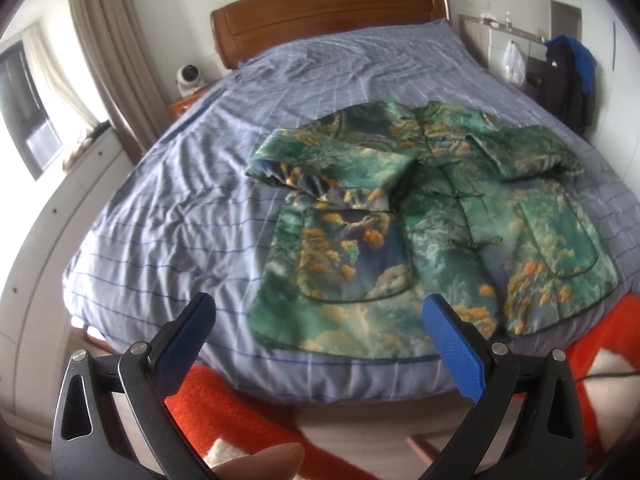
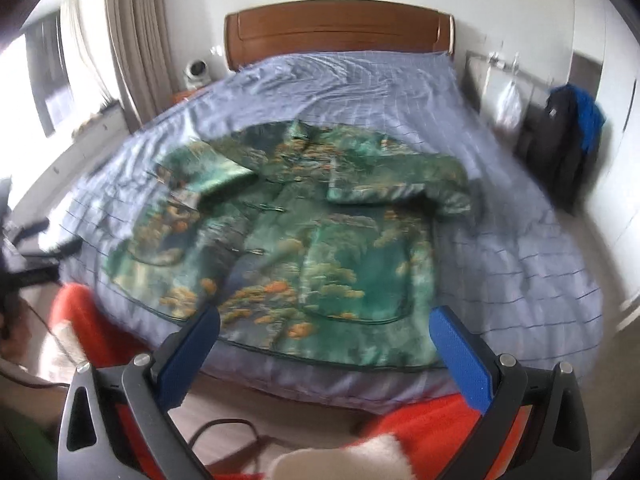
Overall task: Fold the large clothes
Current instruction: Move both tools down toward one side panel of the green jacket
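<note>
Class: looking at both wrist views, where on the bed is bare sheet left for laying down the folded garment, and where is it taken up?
Bare blue-grey striped bedsheet lies between the green patterned satin jacket and the wooden headboard, and along the curtain side. A narrower strip borders the jacket's other side. The foot edge nearest both open grippers is covered by the jacket.

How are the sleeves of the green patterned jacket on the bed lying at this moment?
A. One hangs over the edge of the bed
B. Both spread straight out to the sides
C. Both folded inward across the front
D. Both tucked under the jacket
C: both sleeves of the jacket lie folded in across its chest, on the bed.
</note>
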{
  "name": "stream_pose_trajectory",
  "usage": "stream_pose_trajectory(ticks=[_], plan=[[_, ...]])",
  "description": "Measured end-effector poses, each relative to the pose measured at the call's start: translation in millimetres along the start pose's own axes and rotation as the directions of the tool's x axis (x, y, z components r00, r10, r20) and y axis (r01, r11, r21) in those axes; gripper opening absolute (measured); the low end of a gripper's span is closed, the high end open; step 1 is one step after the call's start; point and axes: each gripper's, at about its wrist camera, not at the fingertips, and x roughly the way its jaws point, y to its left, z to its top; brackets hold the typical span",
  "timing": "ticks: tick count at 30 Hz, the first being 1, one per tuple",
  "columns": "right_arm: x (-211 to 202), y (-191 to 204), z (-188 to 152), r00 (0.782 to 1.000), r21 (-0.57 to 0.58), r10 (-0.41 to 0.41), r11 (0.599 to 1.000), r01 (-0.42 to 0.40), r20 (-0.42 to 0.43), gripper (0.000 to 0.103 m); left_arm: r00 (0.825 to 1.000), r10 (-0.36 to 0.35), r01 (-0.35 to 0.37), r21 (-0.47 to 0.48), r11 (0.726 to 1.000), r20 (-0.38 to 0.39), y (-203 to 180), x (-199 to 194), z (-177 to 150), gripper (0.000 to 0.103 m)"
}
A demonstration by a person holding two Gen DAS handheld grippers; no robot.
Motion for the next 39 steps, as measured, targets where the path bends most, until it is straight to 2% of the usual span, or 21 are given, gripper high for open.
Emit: stream_pose_trajectory(ticks=[2, 4, 7, 10, 14, 20, 23, 29, 33, 37, 39], plan=[[1, 2, 2, 0.999, -0.016, -0.033, 0.999, 0.033, 0.0, 0.103, 1.0, -0.011, 0.01, -0.02, 1.0, -0.027, 1, 8, 6, 0.103], [4, 1, 6, 0.998, -0.026, -0.057, 0.998, 0.057, -0.004, 0.103, 1.0, 0.014, -0.014, -0.023, 1.0, -0.028, -1, 13, 10, 0.103], [14, 1, 14, 0.991, -0.046, -0.136, 0.99, 0.135, -0.015, 0.103, 0.999, 0.042, -0.042, 0.001, 0.999, -0.023, -4, 17, 13, 0.103], [24, -2, 19, 0.98, -0.041, -0.194, 0.98, 0.193, -0.032, 0.103, 0.999, 0.024, -0.024, -0.007, 1.0, -0.042, -3, 22, 15, 0.103], [32, -8, 22, 0.972, -0.019, -0.229, 0.973, 0.228, -0.055, 0.103, 0.996, -0.028, 0.024, -0.05, 0.998, -0.09, 1, 31, 17, 0.103], [40, -12, 24, 0.956, -0.019, -0.282, 0.959, 0.282, -0.076, 0.103, 0.994, 0.011, -0.015, -0.04, 0.999, -0.106, -1, 39, 18, 0.103], [42, -14, 25, 0.953, -0.02, -0.291, 0.957, 0.29, -0.079, 0.103, 0.995, 0.003, -0.007, -0.036, 0.999, -0.104, -2, 41, 20, 0.103], [50, -15, 31, 0.961, -0.023, -0.268, 0.963, 0.267, -0.07, 0.103, 0.997, -0.005, 0.006, 0.011, 1.0, -0.072, -10, 45, 34, 0.103], [61, -17, 48, 0.979, -0.065, -0.204, 0.977, 0.203, -0.008, 0.103, 0.999, -0.037, 0.037, 0.075, 0.996, -0.008, -18, 56, 63, 0.103], [98, -15, 76, 0.993, -0.142, -0.105, 0.984, 0.111, 0.048, 0.103, 0.989, -0.127, 0.135, 0.142, 0.981, -0.07, -35, 96, 84, 0.103], [128, -12, 88, 0.997, -0.189, -0.069, 0.979, 0.073, 0.027, 0.102, 0.985, -0.134, 0.151, 0.161, 0.975, -0.111, -46, 123, 94, 0.103]])
